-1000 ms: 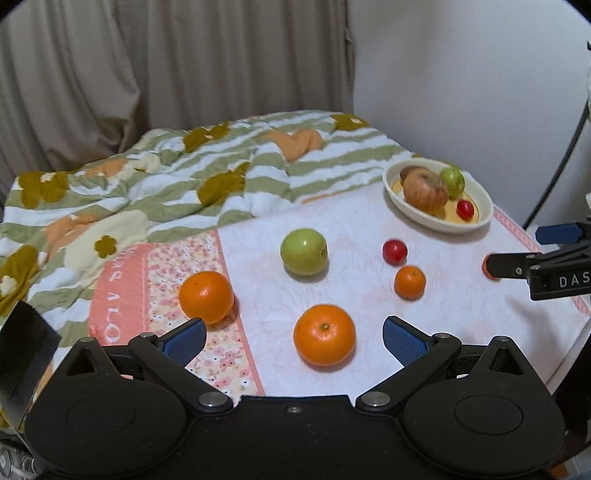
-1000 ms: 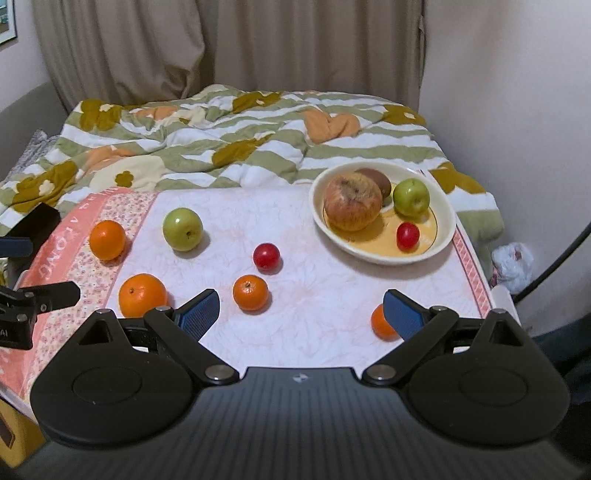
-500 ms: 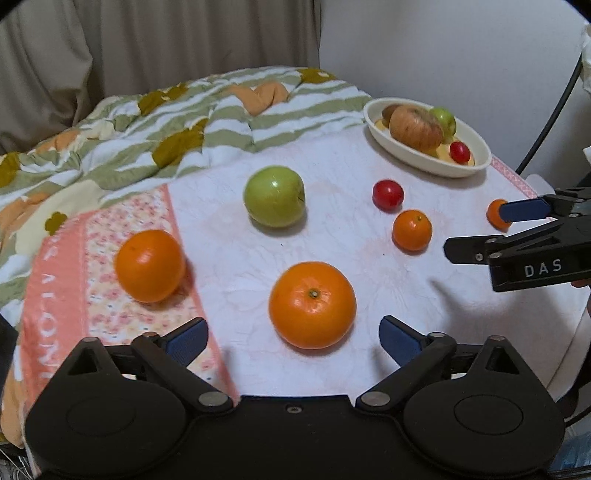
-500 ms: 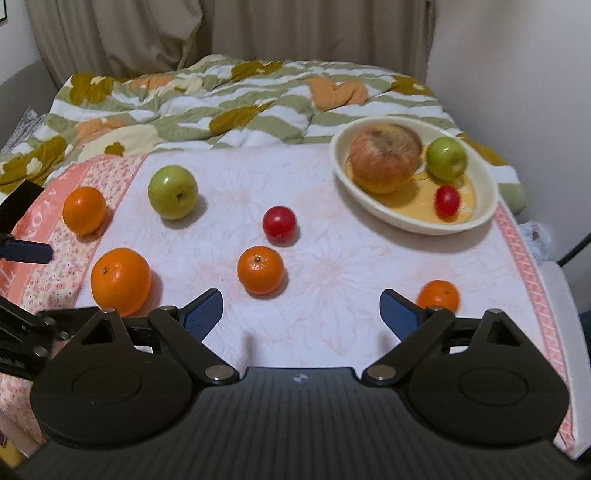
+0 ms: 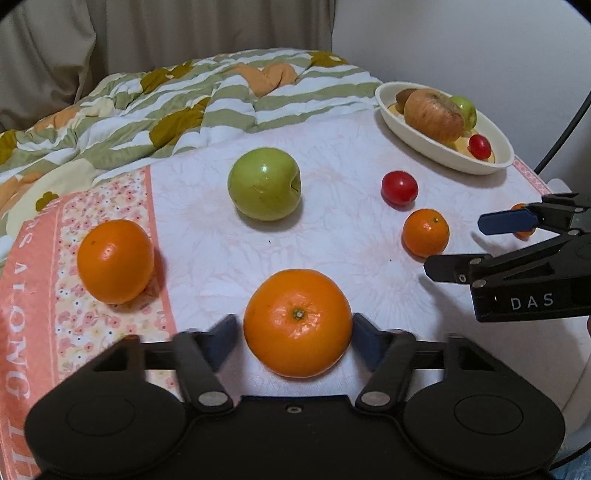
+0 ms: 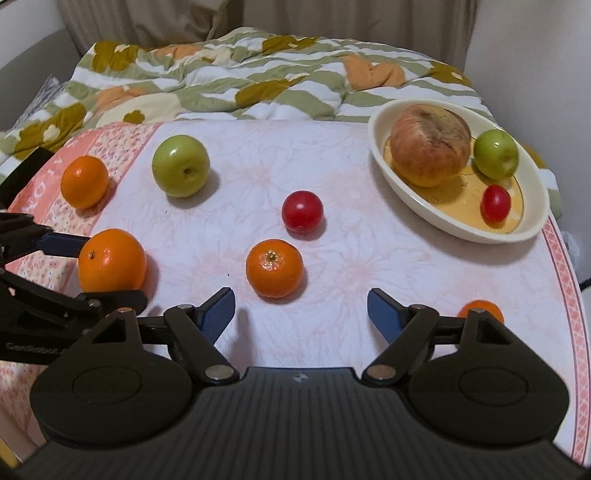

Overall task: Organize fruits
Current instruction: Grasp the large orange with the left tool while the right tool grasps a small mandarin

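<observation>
Now both grippers tilt downward, left gripper [image 5: 295, 334] fingers closing around the big orange [image 5: 297, 322], right gripper [image 6: 301, 306] fingers closing, nothing between.

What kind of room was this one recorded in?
Most likely a bedroom at home: a rumpled striped quilt lies on what looks like a bed behind the cloth-covered table, and curtains hang along the back wall.

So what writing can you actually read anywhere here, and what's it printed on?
"DAS": white letters on the right gripper, cut off by the frame edge.
"ALONG", between cut-off letters: white on the cloth's pink border.
Grey lettering on the left gripper: too blurred to read.
</observation>
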`<state>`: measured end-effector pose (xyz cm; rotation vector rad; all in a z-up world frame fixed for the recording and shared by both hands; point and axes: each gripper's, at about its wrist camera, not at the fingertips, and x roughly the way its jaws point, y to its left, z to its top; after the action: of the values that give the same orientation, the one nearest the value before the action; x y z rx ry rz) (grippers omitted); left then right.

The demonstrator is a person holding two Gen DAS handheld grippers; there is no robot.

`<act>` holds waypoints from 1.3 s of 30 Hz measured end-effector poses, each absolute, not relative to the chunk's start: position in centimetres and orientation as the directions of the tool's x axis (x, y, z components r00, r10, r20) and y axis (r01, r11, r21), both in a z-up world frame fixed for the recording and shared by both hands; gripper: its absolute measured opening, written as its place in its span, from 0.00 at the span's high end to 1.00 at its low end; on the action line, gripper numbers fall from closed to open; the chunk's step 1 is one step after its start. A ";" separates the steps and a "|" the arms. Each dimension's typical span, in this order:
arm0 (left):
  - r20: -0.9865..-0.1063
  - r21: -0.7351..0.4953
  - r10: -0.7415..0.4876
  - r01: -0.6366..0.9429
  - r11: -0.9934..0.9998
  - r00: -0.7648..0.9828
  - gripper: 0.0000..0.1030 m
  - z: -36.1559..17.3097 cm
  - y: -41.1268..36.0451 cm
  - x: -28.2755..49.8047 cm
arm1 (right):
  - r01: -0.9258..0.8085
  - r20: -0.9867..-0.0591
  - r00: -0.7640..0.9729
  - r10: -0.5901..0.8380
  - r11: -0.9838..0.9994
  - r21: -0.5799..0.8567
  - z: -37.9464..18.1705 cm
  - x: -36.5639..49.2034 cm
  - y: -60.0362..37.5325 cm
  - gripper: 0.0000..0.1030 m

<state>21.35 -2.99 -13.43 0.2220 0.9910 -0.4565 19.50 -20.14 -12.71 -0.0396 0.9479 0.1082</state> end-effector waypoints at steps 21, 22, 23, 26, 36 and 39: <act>-0.850 -0.013 -0.218 0.394 0.919 0.480 0.39 -13.3 -1.7 19.7 | -0.231 -0.809 0.579 0.107 0.972 -0.037 -13.6 20.6 -18.5 0.50; -0.850 -0.013 -0.216 0.391 0.920 0.481 0.39 -13.3 -1.6 19.6 | -0.229 -0.808 0.580 0.105 0.973 -0.037 -13.6 20.6 -18.5 0.50; -0.850 -0.013 -0.215 0.388 0.921 0.482 0.39 -13.3 -1.5 19.5 | -0.226 -0.806 0.583 0.104 0.973 -0.037 -13.6 20.5 -18.4 0.50; -0.847 -0.014 -0.213 0.380 0.925 0.488 0.39 -13.0 -1.2 19.1 | -0.221 -0.800 0.591 0.102 0.975 -0.039 -13.4 20.3 -18.3 0.50; -0.820 -0.019 -0.231 0.379 0.925 0.523 0.39 -11.1 -0.3 17.5 | -0.184 -0.778 0.621 0.094 0.982 -0.029 -11.1 18.4 -18.0 0.50; -0.805 -0.022 -0.248 0.390 0.921 0.539 0.39 -9.9 -0.2 17.0 | -0.164 -0.770 0.633 0.084 0.986 -0.028 -9.9 17.4 -17.9 0.50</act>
<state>16.99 -0.22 -9.93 0.1670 0.9280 -0.3811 17.44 -17.90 -9.94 -0.0984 0.8748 0.1419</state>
